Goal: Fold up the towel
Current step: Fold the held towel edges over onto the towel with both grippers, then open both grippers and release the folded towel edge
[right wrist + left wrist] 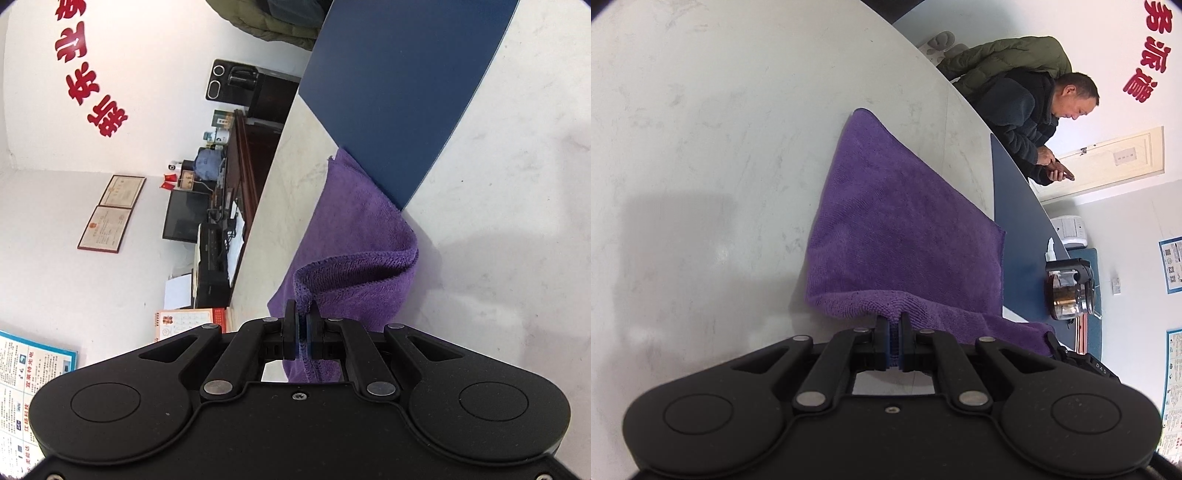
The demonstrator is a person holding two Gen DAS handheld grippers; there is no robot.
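Note:
A purple towel (897, 221) lies on the pale grey table (701, 129), with its near edge lifted. My left gripper (894, 323) is shut on that near edge, at one corner. In the right wrist view the same towel (351, 236) hangs in a fold over the table's edge, and my right gripper (302, 314) is shut on its other near corner. The right gripper's body (1082, 360) shows in the left wrist view just past the towel's lifted edge. The far part of the towel rests flat.
A dark blue panel (1015, 229) runs along the table's far edge, also in the right wrist view (399, 92). A man in a dark jacket (1027, 114) stands beyond it. A glass teapot (1069, 291) stands on a blue stand. A desk with a monitor (184, 218) is across the room.

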